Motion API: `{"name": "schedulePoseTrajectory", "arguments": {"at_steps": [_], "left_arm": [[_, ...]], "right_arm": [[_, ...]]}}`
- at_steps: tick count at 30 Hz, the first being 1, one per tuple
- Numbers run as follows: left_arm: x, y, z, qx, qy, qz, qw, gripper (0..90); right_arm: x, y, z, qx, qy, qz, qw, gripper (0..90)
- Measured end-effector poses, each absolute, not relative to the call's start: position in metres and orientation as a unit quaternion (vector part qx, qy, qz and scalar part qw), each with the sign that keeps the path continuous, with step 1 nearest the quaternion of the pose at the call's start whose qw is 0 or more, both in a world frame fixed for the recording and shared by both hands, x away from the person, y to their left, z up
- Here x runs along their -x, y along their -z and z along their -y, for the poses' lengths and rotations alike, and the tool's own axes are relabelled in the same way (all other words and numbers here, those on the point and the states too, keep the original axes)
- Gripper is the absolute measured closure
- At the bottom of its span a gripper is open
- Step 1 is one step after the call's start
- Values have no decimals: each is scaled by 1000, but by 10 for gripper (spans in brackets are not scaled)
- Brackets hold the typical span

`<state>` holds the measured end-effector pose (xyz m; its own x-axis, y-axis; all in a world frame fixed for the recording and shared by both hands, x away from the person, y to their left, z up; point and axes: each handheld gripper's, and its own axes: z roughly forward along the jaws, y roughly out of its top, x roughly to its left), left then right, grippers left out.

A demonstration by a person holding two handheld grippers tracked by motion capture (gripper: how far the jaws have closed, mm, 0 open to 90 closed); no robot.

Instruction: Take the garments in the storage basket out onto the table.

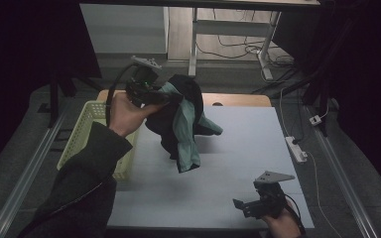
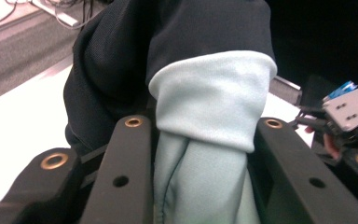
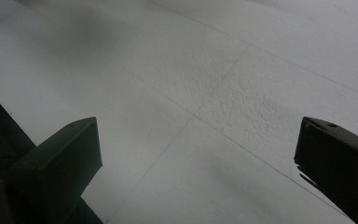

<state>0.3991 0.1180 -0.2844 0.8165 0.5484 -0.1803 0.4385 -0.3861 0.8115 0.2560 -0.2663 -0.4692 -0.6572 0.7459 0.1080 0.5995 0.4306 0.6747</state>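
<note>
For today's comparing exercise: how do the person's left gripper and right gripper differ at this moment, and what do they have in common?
The left gripper is shut on a black and pale green garment; the right gripper is open with nothing between its jaws. The left gripper is raised above the table, next to the yellow basket; the right gripper sits low near the table's front edge. Both are black, hand-held and topped by a grey plate.

- High view: looks forward and down from above your side, whole table (image 1: 238,148) in frame.
- Left gripper view: rides your left gripper (image 1: 146,91), close on the cloth (image 2: 205,140); right gripper (image 2: 349,121) shared with high view.
- Right gripper view: close, angled down at tabletop (image 3: 205,93).
</note>
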Motion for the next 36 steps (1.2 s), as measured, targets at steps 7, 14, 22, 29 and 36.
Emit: {"name": "schedulePoseTrajectory", "arguments": {"at_steps": [7,14,22,29,36], "left_arm": [[-406,311,-105,-842,-54,-301,445,692],[-414,338,-96,-845,-47,-311,433,688],[-425,374,-88,-847,-37,-330,415,681],[-433,405,-81,-850,-26,-329,410,665],[-437,437,-69,-859,-19,-330,390,644]], "right_arm": [[-256,469,266,-400,-352,-840,103,2],[-256,469,265,-399,-350,-841,103,2],[-256,470,265,-395,-349,-843,104,2],[-255,470,264,-394,-345,-846,103,2],[-255,470,264,-390,-344,-848,104,2]]}}
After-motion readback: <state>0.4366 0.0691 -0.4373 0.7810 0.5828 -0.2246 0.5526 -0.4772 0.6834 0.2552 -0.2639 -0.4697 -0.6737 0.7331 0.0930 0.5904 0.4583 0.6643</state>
